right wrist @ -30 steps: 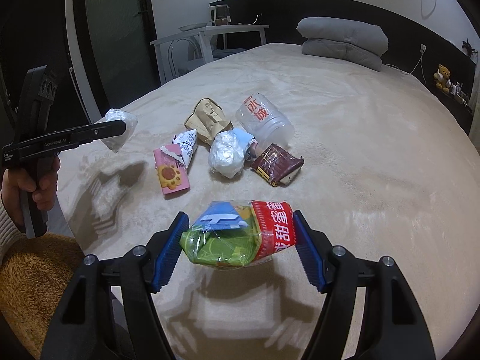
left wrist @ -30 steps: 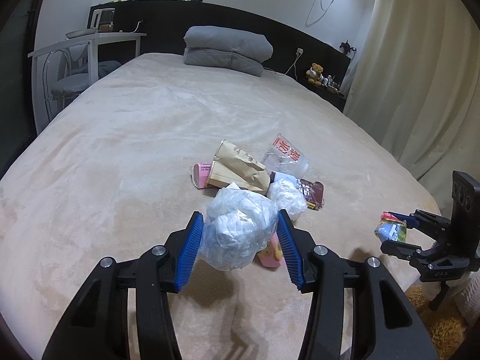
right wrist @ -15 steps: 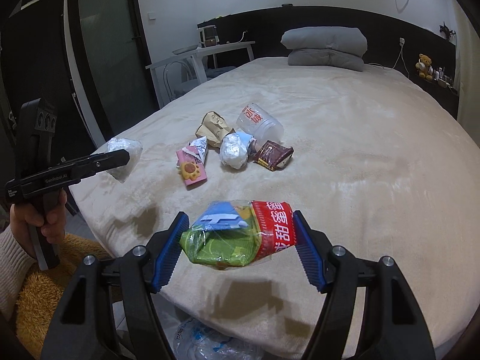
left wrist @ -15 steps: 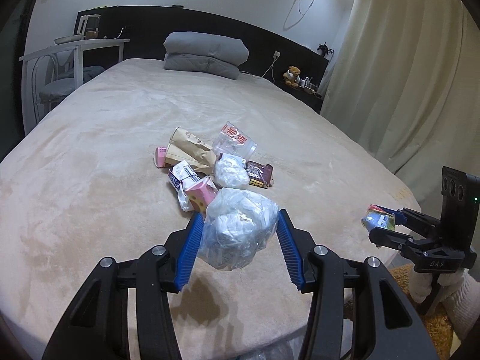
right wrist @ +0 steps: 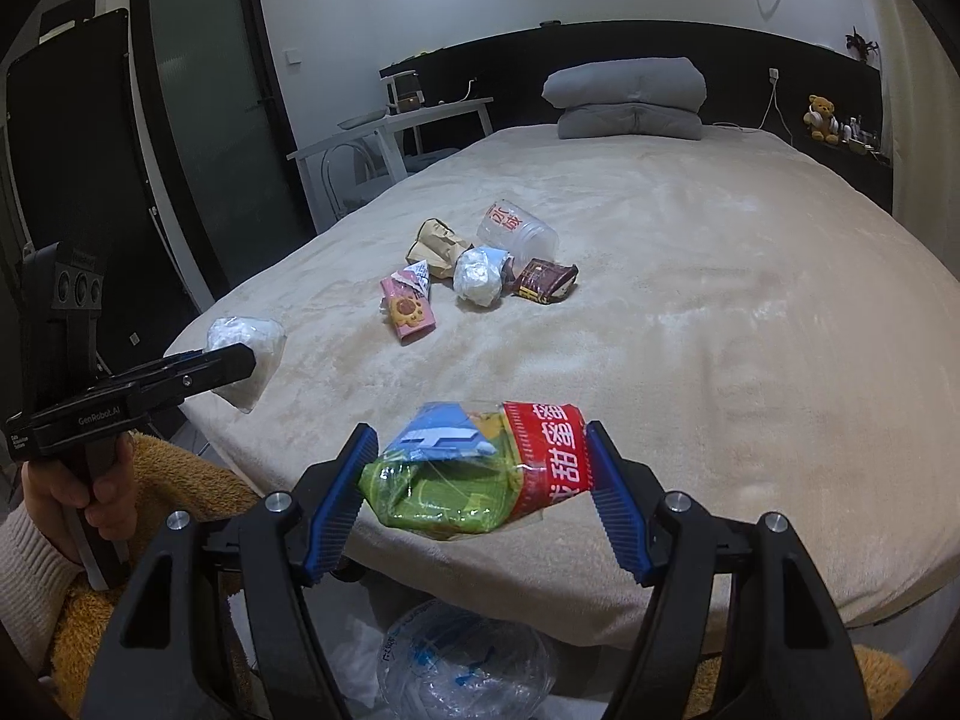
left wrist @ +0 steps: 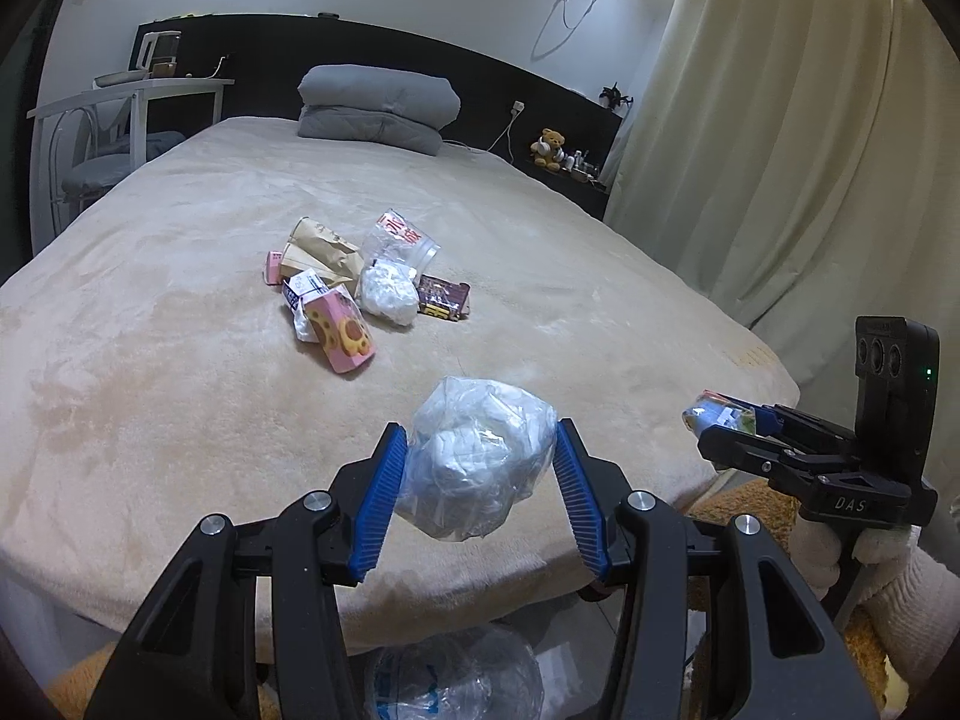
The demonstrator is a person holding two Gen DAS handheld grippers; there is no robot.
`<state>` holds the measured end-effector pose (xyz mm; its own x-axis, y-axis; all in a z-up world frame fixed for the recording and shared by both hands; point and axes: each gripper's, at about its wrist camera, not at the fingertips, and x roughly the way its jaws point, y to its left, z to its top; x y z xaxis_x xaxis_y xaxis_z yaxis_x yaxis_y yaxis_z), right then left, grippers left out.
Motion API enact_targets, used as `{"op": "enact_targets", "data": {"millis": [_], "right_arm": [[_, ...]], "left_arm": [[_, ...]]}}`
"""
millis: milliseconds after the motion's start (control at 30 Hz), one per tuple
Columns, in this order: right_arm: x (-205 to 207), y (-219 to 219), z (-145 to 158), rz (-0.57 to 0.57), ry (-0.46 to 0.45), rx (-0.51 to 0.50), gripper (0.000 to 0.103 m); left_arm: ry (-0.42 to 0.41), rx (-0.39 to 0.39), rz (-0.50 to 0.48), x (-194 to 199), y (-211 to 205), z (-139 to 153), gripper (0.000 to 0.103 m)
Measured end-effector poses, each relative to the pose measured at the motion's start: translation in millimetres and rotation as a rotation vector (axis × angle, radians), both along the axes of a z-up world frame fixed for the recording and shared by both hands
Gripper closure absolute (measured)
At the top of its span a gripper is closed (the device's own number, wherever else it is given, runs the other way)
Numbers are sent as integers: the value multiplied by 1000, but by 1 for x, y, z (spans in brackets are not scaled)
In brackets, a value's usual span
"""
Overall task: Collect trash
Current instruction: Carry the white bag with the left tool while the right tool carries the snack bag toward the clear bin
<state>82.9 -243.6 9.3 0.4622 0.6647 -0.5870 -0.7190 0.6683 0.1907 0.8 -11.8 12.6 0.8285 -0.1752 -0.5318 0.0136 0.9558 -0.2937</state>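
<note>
My left gripper [left wrist: 477,474] is shut on a clear plastic bag of crumpled tissue [left wrist: 477,462], held above the bed's near edge; the bag [right wrist: 246,354] also shows at the left of the right wrist view. My right gripper [right wrist: 483,471] is shut on a green, blue and red snack wrapper [right wrist: 480,468]; the wrapper [left wrist: 717,417] appears at the right of the left wrist view. More trash lies mid-bed: a pink carton [left wrist: 339,330], a brown paper bag [left wrist: 321,249], a clear cup [left wrist: 399,237], a white tissue wad [left wrist: 390,294] and a dark wrapper [left wrist: 444,297].
A clear plastic bag [right wrist: 465,660] sits on the floor below the bed's [left wrist: 150,360] near edge, under both grippers. Folded grey bedding [left wrist: 378,108] lies at the headboard. A white desk and chair [left wrist: 120,138] stand left, curtains [left wrist: 780,150] right, and a fuzzy yellow rug [right wrist: 180,480] covers the floor.
Both grippers have drawn back from the trash pile toward the bed's near edge, each still gripping its item. The floor bag has come into view beneath them.
</note>
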Motion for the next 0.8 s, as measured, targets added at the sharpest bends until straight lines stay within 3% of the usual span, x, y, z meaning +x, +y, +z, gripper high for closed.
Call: {"op": "enact_targets", "data": {"millis": [300, 600, 800], "right_arm": [[-31, -14, -9, -7, 23, 6, 34], [-38, -12, -25, 2, 69, -46, 34], [-32, -10, -44, -6, 166, -88, 34]], "left_arm": [[27, -19, -27, -28, -28, -15, 54], [129, -9, -51, -30, -48, -45, 54], [199, -34, -61, -27, -52, -64, 54]]}}
